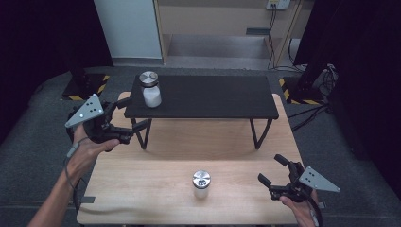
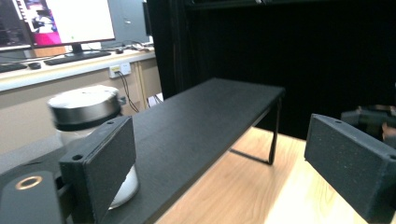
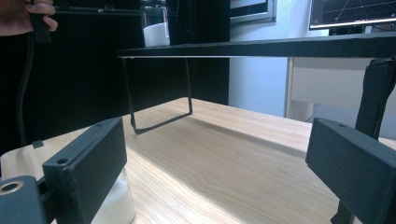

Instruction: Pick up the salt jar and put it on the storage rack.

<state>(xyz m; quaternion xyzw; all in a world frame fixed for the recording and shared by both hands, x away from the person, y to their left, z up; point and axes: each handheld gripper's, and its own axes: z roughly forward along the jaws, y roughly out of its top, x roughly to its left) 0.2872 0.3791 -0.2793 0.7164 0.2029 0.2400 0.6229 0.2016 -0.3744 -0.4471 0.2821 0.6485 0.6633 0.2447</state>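
Left gripper (image 1: 122, 124) jaws apart, empty, level with left end of black shelf (image 1: 213, 101). Shelf jar (image 1: 151, 89), steel lid, white contents, upright near that end, just beyond left jaw tip, off-centre toward it. Right gripper (image 1: 272, 172) jaws apart, empty, right of second jar (image 1: 201, 184) on wooden table (image 1: 142, 189). Left hand nearer shelf jar; right nearer table jar. Both jars' long axes vertical.

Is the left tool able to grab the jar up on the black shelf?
Probably yes. The left tool is open beside the black shelf, right near the jar on the shelf. Nothing sits between them, and the jar stands at the shelf's near left corner.
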